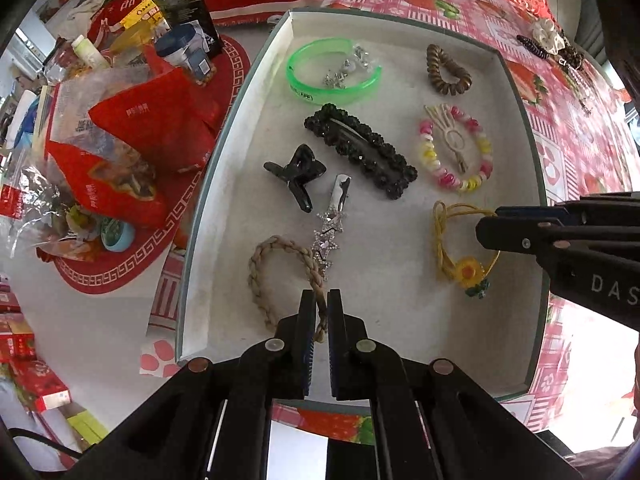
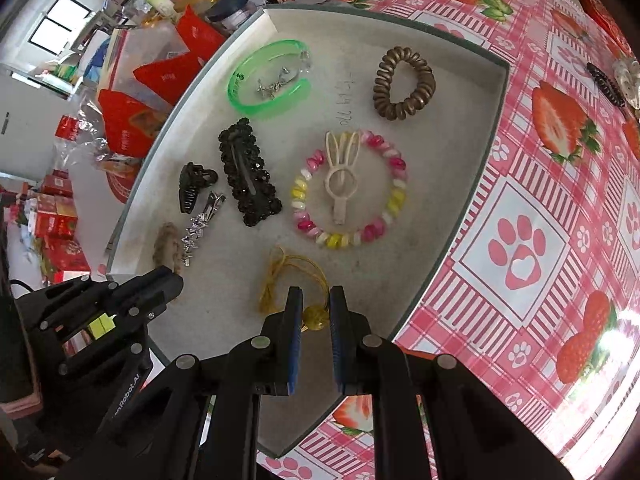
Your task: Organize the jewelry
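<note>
Jewelry mostly sits in the shallow tray (image 1: 516, 92): left gripper (image 1: 321, 300) pinches the braided hair tie (image 1: 280, 264) low over the tray floor, and right gripper (image 2: 316, 300) is closed on the yellow flower hair tie (image 2: 296, 284) beside it. Outward lie the star clip (image 1: 330, 228), black claw clip (image 1: 296, 176), black beaded barrette (image 1: 360, 148), bead bracelet (image 2: 352, 188), rabbit clip (image 2: 340, 176), coil tie (image 2: 404, 84) and green bangle (image 1: 332, 72). By my read the task is well along; a few pieces (image 1: 552, 44) remain on the tablecloth (image 2: 520, 240).

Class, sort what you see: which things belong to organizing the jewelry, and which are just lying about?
Job:
tray
braided band
yellow flower tie
beaded bracelet
green bangle

Lying about:
red packets
white bottle
strawberry tablecloth
</note>
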### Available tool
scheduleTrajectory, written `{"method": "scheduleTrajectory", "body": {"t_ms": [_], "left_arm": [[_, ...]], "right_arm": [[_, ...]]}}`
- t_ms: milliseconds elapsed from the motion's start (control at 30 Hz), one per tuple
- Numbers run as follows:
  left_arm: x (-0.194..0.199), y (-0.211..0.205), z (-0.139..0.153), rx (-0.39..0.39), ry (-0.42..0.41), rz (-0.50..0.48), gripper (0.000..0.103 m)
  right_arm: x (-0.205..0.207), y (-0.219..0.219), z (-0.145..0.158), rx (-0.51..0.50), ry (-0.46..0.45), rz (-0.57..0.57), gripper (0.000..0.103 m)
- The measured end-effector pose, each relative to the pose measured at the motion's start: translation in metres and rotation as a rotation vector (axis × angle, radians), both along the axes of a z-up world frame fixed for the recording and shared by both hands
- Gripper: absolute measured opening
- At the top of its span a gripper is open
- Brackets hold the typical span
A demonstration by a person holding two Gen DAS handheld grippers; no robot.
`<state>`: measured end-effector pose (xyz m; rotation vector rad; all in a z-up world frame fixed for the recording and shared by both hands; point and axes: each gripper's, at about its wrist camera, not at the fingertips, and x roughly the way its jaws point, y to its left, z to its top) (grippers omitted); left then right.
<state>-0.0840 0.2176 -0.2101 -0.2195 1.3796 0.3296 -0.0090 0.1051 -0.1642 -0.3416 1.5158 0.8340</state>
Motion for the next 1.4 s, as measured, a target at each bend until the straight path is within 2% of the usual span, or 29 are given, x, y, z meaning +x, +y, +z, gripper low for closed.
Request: {"method": "scheduleTrajectory", "body": {"t_ms": [33,67,100,167,367,533,867,900,933,967,1033,1133,1300,1333,1400], "left_arm": [[0.0,0.0,0.001,0.003,0.0,-0.001,0.012],[0.0,-0.001,0.002,0.009,-0.002,-0.002,0.012],[0.0,-0.001,0.003,0.014,-0.005,-0.003,0.012],[0.001,-0.002,0.006,0.023,-0.011,-0.005,0.012],[0.003,-0.004,0.014,0.023,-0.026,-0.017,0.012],[0.007,-0.003,0.022,0.016,-0.054,-0.017,0.012],[0.016,0.0,0.035,0.011,-0.087,-0.004,0.012],[0.016,0.0,0.034,0.009,-0.085,-0.005,0.032],[0.017,0.0,0.035,0.011,-0.079,-0.003,0.06],[0.017,-0.001,0.037,0.028,-0.076,0.006,0.103],[0.015,-0.003,0.046,0.068,-0.111,0.008,0.103],[0.016,-0.002,0.053,0.052,-0.106,0.002,0.103],[0.014,-0.003,0.072,0.068,-0.104,-0.007,0.103],[0.013,-0.003,0.077,0.069,-0.109,-0.005,0.103],[0.01,-0.004,0.089,0.069,-0.137,-0.005,0.103]], "right_arm": [[0.001,0.001,-0.002,-0.005,0.002,0.002,0.017],[0.0,0.002,-0.002,-0.008,0.003,0.003,0.023],[0.001,0.003,-0.003,-0.009,0.003,0.001,0.033],[0.002,0.004,-0.003,-0.002,-0.001,-0.003,0.041],[0.01,0.003,0.018,0.042,-0.035,-0.029,0.041],[0.022,-0.007,0.042,0.084,-0.065,-0.081,0.045],[0.029,-0.036,0.052,0.067,-0.071,-0.15,0.046],[0.03,-0.038,0.052,0.063,-0.069,-0.154,0.046],[0.029,-0.04,0.052,0.06,-0.066,-0.158,0.046],[0.029,-0.043,0.053,0.056,-0.065,-0.161,0.046],[0.029,-0.047,0.054,0.048,-0.063,-0.169,0.046],[0.028,-0.053,0.057,0.039,-0.063,-0.179,0.046],[0.026,-0.057,0.062,0.014,-0.054,-0.189,0.047],[0.024,-0.057,0.066,0.011,-0.056,-0.185,0.05],[0.022,-0.056,0.073,0.009,-0.06,-0.178,0.064]]}}
